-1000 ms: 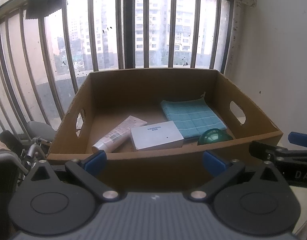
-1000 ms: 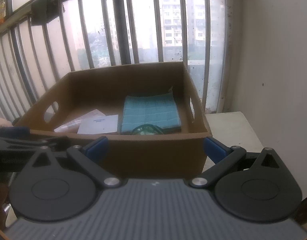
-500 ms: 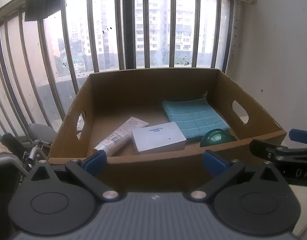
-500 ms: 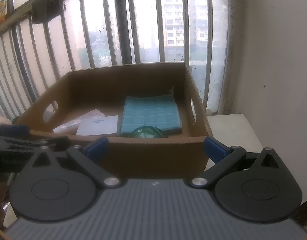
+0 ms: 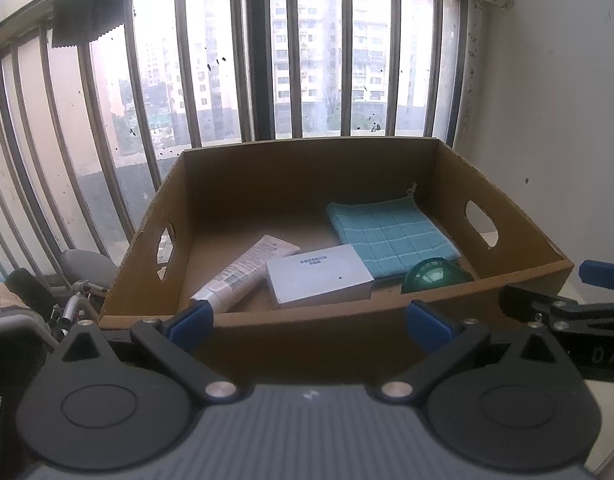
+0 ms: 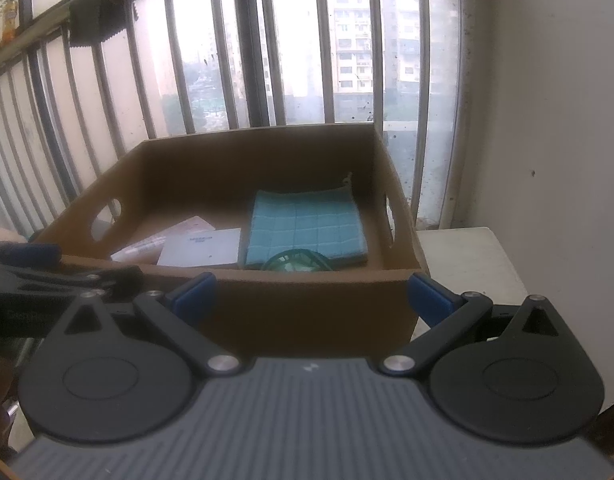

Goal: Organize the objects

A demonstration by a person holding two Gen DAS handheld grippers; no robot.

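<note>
An open cardboard box (image 5: pixel 307 168) (image 6: pixel 399 216) with handle cut-outs holds a white tube (image 5: pixel 247 272) (image 6: pixel 147 246), a white carton (image 5: pixel 319 276) (image 6: pixel 203 247), a folded teal cloth (image 5: pixel 391 236) (image 6: pixel 307 226) and a green round object (image 5: pixel 435 274) (image 6: pixel 295 262) by the near wall. My left gripper (image 5: pixel 309 322) is open, its blue fingertips in front of the box's near wall, nothing between them. My right gripper (image 6: pixel 311 300) is open too, empty, before the same wall. Each gripper shows at the edge of the other's view.
The box stands on a pale surface (image 6: pixel 467 260) against a barred window (image 5: pixel 307 60). A white wall (image 5: pixel 567 120) closes the right side. Left of the box are a grey padded seat (image 5: pixel 87 264) and metal parts (image 5: pixel 77 304).
Both views have risen slightly, showing a little more of the box's inside. Nothing in the box has moved and both grippers stay open.
</note>
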